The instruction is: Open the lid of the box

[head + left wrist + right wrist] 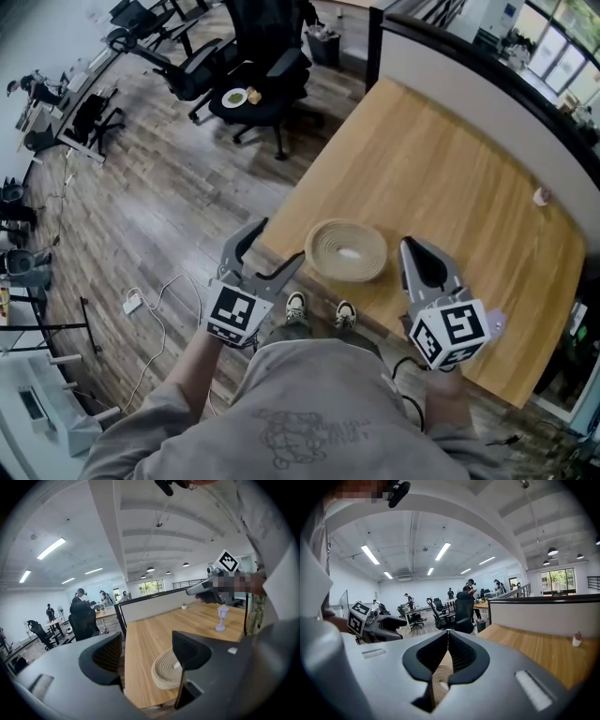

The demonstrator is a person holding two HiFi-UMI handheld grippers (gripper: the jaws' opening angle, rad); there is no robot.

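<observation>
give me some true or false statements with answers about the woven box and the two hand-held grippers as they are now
1. The left hand-held gripper has its jaws apart with nothing between them. True.
2. The right hand-held gripper is clamped on the lid's knob. False: its jaws are shut on nothing, and it is held beside the woven box.
3. The woven box sits close to the edge of the table nearest the person. True.
4. The lid is off and lies next to the box. False: the lid is on the box, its white knob on top.
</observation>
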